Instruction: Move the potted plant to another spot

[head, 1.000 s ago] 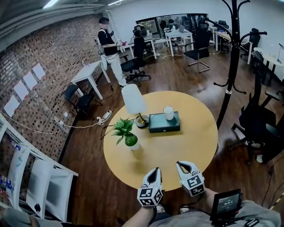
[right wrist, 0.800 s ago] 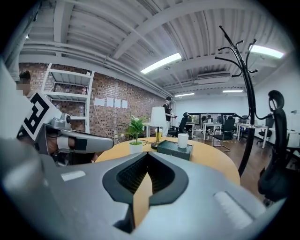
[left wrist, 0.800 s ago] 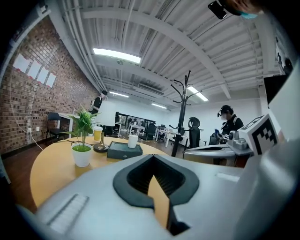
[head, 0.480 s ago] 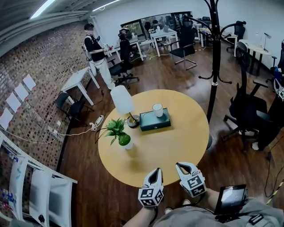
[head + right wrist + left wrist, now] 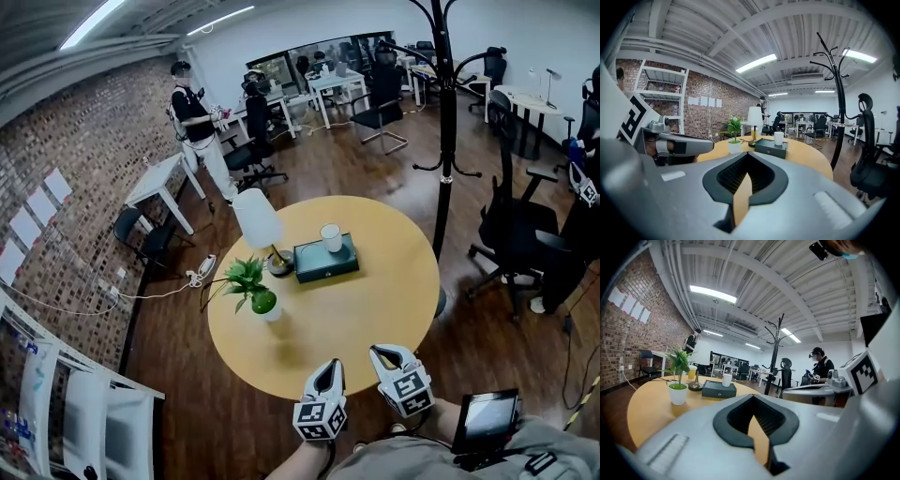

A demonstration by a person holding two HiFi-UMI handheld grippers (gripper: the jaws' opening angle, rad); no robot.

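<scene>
Both grippers hang over the near edge of the counter [image 5: 370, 305], well apart from the plant [image 5: 257, 292]. The left gripper [image 5: 327, 367] and right gripper [image 5: 384, 356] each have their jaws closed together, with nothing held.

The plant stands upright in a white pot on the counter's left part. It is just beside the lamp [image 5: 256, 218] and near the box [image 5: 325, 260], which carries a cup [image 5: 331, 237].

From the jaws the plant lies ahead and to the left. It sits far off-line in the left gripper view and only a little left of centre in the right gripper view. The left gripper looks the nearer of the two. The plant's long axis is vertical, so I judge that any grip would come in level, across the pot.

This fits a plant waiting to be carried. It equally fits one already set down at its new spot.
</scene>
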